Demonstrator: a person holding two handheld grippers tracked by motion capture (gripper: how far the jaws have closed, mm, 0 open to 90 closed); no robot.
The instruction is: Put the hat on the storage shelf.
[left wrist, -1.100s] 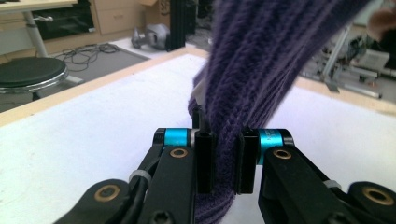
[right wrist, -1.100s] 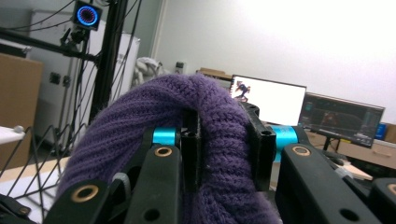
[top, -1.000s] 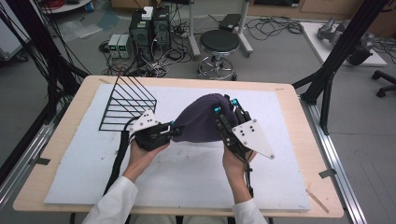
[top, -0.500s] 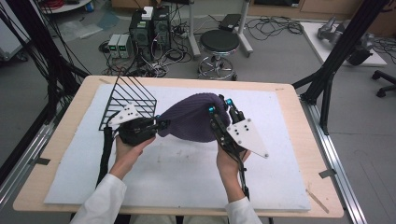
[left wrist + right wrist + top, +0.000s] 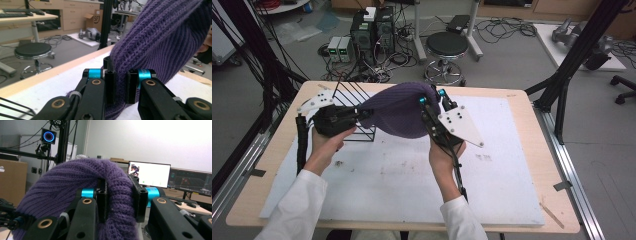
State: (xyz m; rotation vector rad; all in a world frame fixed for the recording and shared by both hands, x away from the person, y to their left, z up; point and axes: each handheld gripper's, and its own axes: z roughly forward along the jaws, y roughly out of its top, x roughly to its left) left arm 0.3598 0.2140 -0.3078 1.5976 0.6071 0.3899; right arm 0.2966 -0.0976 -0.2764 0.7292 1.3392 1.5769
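Observation:
A purple ribbed knit hat [image 5: 399, 110] hangs stretched in the air between both grippers, above the white mat [image 5: 402, 175]. My left gripper [image 5: 357, 116] is shut on the hat's left edge, right over the black wire rack [image 5: 354, 97]. In the left gripper view the black jaws pinch a fold of the knit hat [image 5: 155, 40] at the left gripper [image 5: 120, 87]. My right gripper [image 5: 432, 102] is shut on the hat's right edge; in the right gripper view its jaws clamp a thick roll of the hat [image 5: 75, 185] at the right gripper [image 5: 120, 202].
The black wire rack stands on the mat's far left corner, partly under the hat. The wooden table edge [image 5: 522, 95] frames the mat. Beyond the table are a round stool [image 5: 447, 47], computer boxes [image 5: 372, 27] and cables on the floor.
Both hands have lifted the hat and carried it left and toward the far side, so its left end now hangs over the wire rack. Both grips stayed shut.

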